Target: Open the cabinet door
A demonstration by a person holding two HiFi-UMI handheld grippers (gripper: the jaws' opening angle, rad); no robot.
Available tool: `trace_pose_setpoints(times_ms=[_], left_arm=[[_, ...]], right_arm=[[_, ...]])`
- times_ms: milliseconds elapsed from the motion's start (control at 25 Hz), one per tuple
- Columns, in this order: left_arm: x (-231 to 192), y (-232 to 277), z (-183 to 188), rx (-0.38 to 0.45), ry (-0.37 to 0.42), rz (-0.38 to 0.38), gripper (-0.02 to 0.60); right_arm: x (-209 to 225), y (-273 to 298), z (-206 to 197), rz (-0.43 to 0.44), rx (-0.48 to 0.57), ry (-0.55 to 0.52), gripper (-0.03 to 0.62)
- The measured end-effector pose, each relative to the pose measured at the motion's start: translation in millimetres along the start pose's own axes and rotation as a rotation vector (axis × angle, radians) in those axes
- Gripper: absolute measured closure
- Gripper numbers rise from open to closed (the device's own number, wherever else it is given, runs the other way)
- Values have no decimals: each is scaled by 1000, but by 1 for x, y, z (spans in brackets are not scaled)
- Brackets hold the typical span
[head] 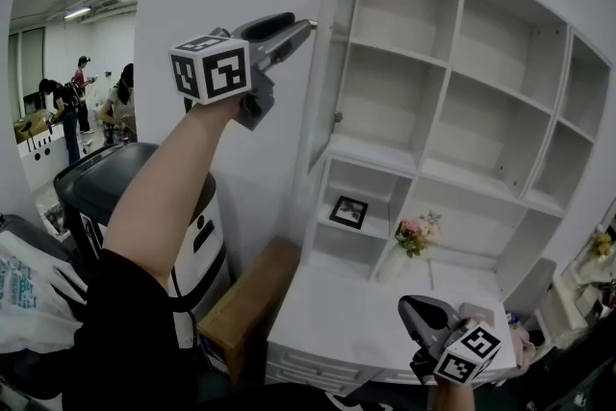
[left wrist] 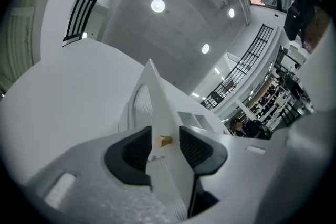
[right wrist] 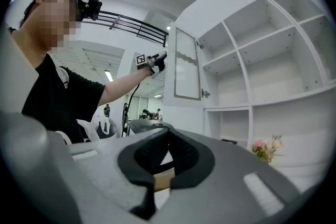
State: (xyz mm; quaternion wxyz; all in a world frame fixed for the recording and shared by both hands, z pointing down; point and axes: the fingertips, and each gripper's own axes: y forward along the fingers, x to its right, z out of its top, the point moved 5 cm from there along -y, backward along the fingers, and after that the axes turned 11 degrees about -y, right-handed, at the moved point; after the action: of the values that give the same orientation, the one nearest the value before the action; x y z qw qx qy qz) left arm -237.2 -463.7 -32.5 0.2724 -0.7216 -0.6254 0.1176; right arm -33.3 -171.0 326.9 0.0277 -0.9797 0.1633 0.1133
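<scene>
The white cabinet door (head: 332,63) with a frosted pane stands swung out from the shelves, nearly edge-on in the head view. My left gripper (head: 306,24) is raised to the door's free edge. In the left gripper view the door edge (left wrist: 157,107) and its small brass knob (left wrist: 165,140) sit between the jaws of the left gripper (left wrist: 165,147); a gap shows between the knob and the right pad, so it is open. My right gripper (head: 423,318) hovers low over the counter, shut and empty, and its pads (right wrist: 168,136) meet at the tips.
Open white shelves (head: 452,111) hold a black photo frame (head: 347,211) and a small flower bunch (head: 416,234). The white counter (head: 337,313) lies below. A black bin (head: 115,178) and a wooden box (head: 252,298) stand left of the cabinet. Several people are far back left.
</scene>
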Motion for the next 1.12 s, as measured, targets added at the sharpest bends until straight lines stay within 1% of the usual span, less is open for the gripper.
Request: trace_pose_setpoints(times_ms=[120, 280, 400, 480, 560, 680, 760, 880, 1000, 1120], left_arm=[[29, -18, 5, 21, -13, -30, 395], [75, -45, -2, 15, -34, -72, 380], [110, -66, -15, -15, -74, -94, 374], [138, -83, -31, -29, -111, -101, 374], [172, -101, -55, -54, -141, -110, 376], [228, -127, -97, -135, -164, -146, 376], [261, -143, -122, -172, -189, -161, 379], [298, -165, -152, -210, -237, -147, 425], [328, -184, -175, -259, -279, -127, 434], [355, -202, -193, -299, -356, -102, 465]], right_arm=[[-5, -11, 2, 0, -4, 16, 599], [-17, -22, 4, 15, 1, 28, 599], [-29, -32, 7, 36, 4, 29, 599], [-36, -39, 9, 49, 10, 31, 599], [-41, -46, 10, 59, 17, 38, 599], [-49, -54, 10, 80, 33, 45, 599], [-55, -59, 11, 93, 49, 51, 599], [-64, -69, 8, 97, 64, 72, 599], [-74, -80, 3, 94, 79, 91, 599], [-84, -91, -1, 81, 90, 107, 599]])
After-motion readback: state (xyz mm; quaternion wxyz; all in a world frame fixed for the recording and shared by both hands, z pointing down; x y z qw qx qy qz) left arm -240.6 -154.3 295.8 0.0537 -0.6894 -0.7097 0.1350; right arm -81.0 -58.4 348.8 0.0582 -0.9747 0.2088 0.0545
